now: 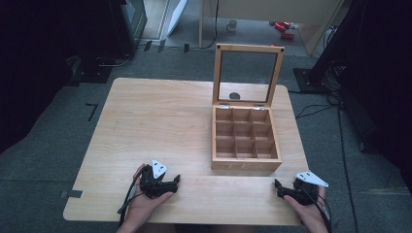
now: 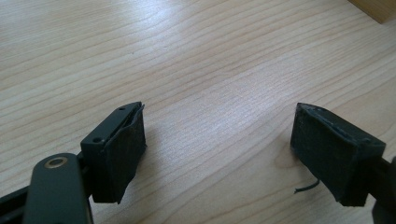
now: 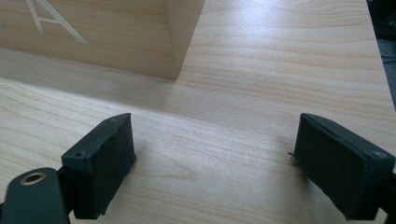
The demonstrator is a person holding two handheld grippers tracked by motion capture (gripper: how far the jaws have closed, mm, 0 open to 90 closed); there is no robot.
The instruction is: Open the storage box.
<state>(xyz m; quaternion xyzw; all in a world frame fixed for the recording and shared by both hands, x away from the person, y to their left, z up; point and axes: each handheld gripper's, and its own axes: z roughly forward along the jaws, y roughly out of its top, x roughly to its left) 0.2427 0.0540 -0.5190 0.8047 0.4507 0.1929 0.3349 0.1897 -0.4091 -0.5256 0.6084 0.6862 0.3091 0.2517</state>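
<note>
We hold one tool in each hand, low on the worktop [image 1: 145,126]. The left tool [image 1: 167,183] rests at about 7 o'clock on the worktop. The right tool [image 1: 279,187] rests at about 5 o'clock, just by the near corner. Both tools have their jaws spread wide, and there is nothing between them. In each gripper view we see bare wood under the jaws.

The wooden tea box [image 1: 246,162] sits a little right of the middle, at about 3 o'clock. Its lid [image 1: 248,48] with the glass window stands straight up at the back. Inside are nine little square spaces, and they all look empty. The box's front corner [image 3: 175,42] is near our right tool but not touching it.

We think the work has hardly begun. The box is open and nothing has been picked up yet. We would guess that the next job is to reach for the box.
</note>
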